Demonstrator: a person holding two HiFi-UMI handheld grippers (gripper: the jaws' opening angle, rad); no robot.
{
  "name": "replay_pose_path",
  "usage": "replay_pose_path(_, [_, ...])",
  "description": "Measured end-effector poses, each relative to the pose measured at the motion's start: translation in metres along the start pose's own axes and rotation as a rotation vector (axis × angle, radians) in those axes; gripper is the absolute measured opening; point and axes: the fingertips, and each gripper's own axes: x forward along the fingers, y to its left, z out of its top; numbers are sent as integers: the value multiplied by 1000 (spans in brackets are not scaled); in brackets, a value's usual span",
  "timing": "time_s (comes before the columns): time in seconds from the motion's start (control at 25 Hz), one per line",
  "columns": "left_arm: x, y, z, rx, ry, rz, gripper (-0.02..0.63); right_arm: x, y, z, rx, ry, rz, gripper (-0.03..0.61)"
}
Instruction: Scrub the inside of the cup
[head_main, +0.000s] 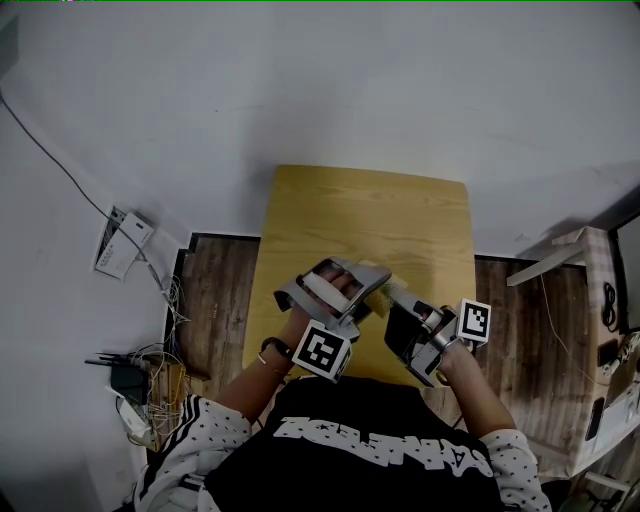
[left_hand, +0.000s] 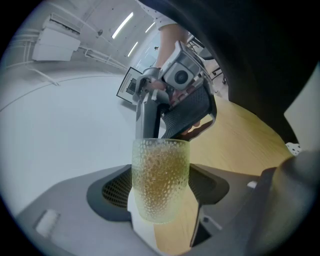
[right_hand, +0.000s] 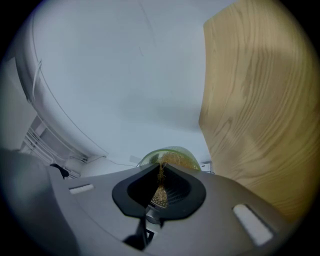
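The cup is clear, greenish and dimpled all over; the scrubber is golden-brown; the desk is pale yellow wood grain. The left tool and right tool are grey with black-and-white square markers.

Only print was white block lettering on person's black shirt, 6 o'clock, upside down; couldn't be read.

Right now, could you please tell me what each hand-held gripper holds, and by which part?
Left hand-held gripper: the dimpled cup, clamped across its sides. Right hand-held gripper: a brownish scrubber, pinched at one end.
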Motion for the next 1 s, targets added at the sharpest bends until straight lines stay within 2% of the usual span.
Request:
replay_pose_path(0.36, [1, -12, -3, -32, 14, -53, 348, 4, -7, -8, -212, 89, -104, 26])
replay_pose_path(0.52, [0, -10, -4, -50, 16, -51, 348, 6, -5, -11, -313, 126, -144, 26])
replay_pose_path(0.72, [-1, -15, -4, -83, 14, -93, 348, 12, 1, -20, -471, 190, -188, 26])
replay_pose_path(0.84, [1, -19, -5, -102, 19, -107, 348, 13, -1, -26, -520, 224, -227, 26])
replay_pose_path(1.0, [1, -24, -6, -142, 18, -130, 348, 13, -9, -30, -679, 303, -286, 26])
